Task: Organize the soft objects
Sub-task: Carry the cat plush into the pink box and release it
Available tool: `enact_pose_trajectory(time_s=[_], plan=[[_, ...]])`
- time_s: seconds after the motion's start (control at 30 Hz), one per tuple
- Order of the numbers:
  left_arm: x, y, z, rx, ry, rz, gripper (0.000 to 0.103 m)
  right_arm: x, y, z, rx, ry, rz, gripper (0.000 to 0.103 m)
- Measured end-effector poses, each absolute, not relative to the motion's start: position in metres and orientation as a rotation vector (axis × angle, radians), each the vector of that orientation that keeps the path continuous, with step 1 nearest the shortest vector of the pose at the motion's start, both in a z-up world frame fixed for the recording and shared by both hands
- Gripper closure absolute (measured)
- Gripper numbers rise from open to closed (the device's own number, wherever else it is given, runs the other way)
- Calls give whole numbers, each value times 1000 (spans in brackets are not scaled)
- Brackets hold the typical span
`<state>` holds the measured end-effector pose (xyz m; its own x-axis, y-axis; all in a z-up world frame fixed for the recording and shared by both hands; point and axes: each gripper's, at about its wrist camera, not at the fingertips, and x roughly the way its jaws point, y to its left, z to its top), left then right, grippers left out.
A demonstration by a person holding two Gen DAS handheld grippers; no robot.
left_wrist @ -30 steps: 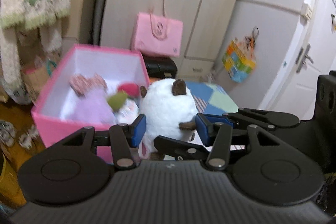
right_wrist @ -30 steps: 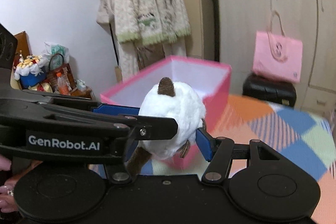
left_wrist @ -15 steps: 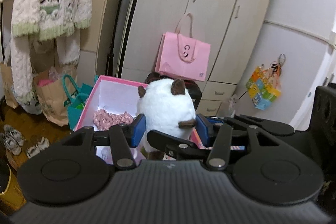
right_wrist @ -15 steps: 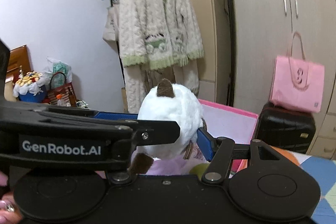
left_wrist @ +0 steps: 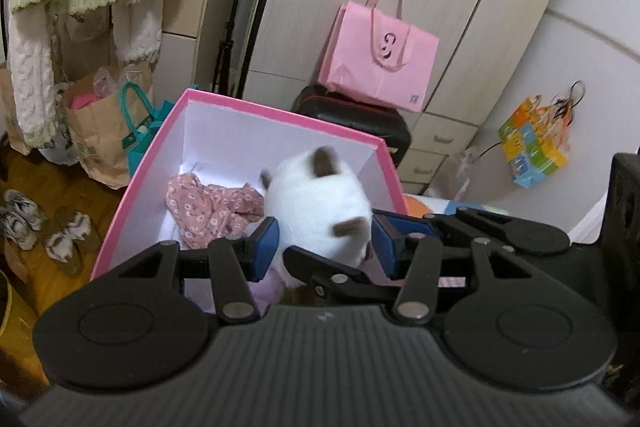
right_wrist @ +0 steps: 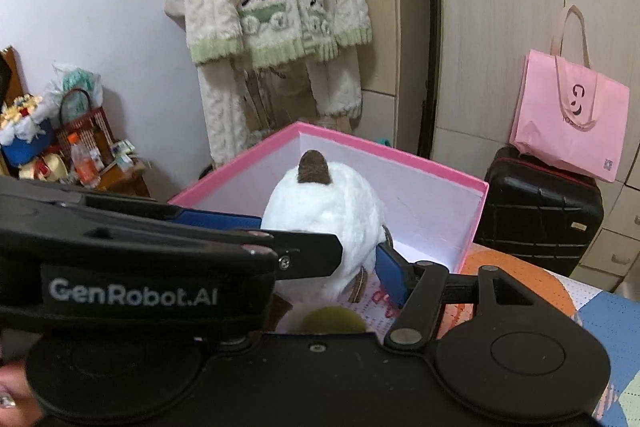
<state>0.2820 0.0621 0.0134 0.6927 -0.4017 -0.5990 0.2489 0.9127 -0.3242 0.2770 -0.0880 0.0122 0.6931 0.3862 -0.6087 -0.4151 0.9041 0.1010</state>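
Observation:
A white plush toy point(left_wrist: 316, 211) with brown ears hangs over the open pink box point(left_wrist: 280, 115), tilted, its lower part inside the white walls. My left gripper point(left_wrist: 324, 247) is shut on the toy, one blue pad on each flank. My right gripper point(right_wrist: 324, 259) is also shut on the plush toy point(right_wrist: 324, 211): its right pad point(right_wrist: 390, 275) presses the fur, while its left finger is hidden behind the left gripper's black body point(right_wrist: 132, 291). A pink floral cloth point(left_wrist: 212, 207) lies in the box. A yellow-green soft thing point(right_wrist: 332, 319) sits just under the toy.
A pink tote bag point(left_wrist: 380, 67) rests on a black suitcase point(left_wrist: 360, 119) by the wardrobe. A cream cardigan point(right_wrist: 276, 7) hangs behind the pink box point(right_wrist: 384, 147). Paper bags point(left_wrist: 104, 131) and shoes point(left_wrist: 24, 223) sit on the wooden floor at left. A patchwork blanket point(right_wrist: 600, 327) lies at right.
Both grippers have carried the plush toy from in front of the box to over its open top and slightly down. The grips look the same.

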Motion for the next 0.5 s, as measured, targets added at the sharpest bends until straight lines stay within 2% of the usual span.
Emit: enact_pose_trajectory(time_s=[0.23,0.5], plan=[[274,68,12,-226,669,-281,50,285,-101,1,-20,697,394,35],[218,74,38,-173,586,-283,45,221,-118,16,-32,611,418,32]])
